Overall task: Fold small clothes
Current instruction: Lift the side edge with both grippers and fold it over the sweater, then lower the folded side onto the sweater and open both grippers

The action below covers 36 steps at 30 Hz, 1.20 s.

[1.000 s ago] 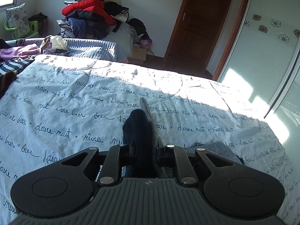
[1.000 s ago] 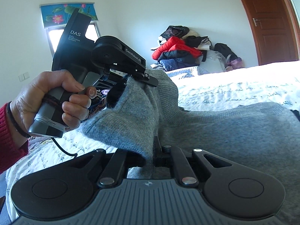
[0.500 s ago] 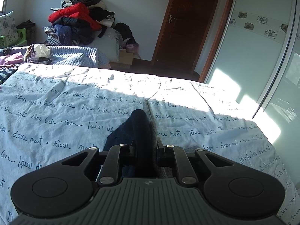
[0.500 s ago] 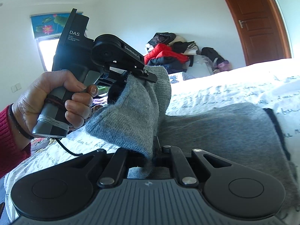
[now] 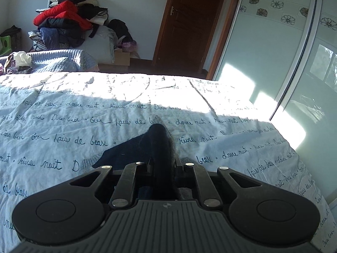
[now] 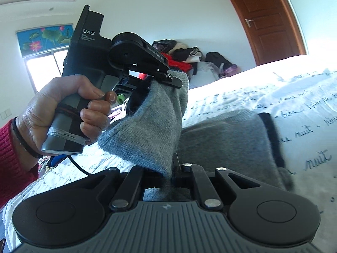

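Note:
A small grey knit garment [image 6: 223, 137] with a dark inner side and a dark hem lies partly on the bed. My left gripper [image 5: 163, 164] is shut on its folded edge [image 5: 160, 145], which looks dark in shadow. The left gripper also shows in the right wrist view [image 6: 168, 78], held in a hand, lifting that edge above the bed. My right gripper [image 6: 174, 168] is shut on another part of the raised grey edge [image 6: 147, 135], close below the left gripper.
The bed carries a pale blue sheet [image 5: 63, 113] with dark script. A pile of clothes [image 5: 69, 19] stands at the far wall, a brown door [image 5: 189, 21] beside it. Sliding wardrobe panels [image 5: 273, 52] run along the right.
Both grippers have carried the held edge across the bed toward the wardrobe side. The garment's lying part looks shorter, and its dark hem has come into view.

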Each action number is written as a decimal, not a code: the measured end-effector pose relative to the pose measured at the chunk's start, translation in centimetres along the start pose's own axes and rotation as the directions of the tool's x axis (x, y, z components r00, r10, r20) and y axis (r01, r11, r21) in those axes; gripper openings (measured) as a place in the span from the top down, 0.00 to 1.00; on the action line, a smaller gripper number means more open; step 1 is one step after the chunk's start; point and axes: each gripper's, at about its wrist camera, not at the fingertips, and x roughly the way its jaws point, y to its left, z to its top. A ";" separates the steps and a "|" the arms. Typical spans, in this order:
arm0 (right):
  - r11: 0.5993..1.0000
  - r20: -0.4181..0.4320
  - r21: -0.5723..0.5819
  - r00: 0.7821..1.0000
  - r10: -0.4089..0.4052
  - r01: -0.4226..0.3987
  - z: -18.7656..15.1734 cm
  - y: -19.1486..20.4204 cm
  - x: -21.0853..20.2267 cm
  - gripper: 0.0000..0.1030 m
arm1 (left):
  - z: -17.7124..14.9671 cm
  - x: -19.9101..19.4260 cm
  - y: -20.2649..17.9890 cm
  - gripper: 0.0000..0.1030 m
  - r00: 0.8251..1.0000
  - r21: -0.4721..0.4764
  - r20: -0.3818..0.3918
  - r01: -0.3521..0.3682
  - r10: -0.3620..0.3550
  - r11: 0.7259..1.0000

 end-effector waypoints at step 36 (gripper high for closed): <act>0.974 -0.114 0.205 0.990 -0.077 0.100 -1.0 -5.7 -3.0 0.92 | -1.9 4.5 -6.2 0.41 0.996 0.065 -0.066 0.064 -0.059 0.996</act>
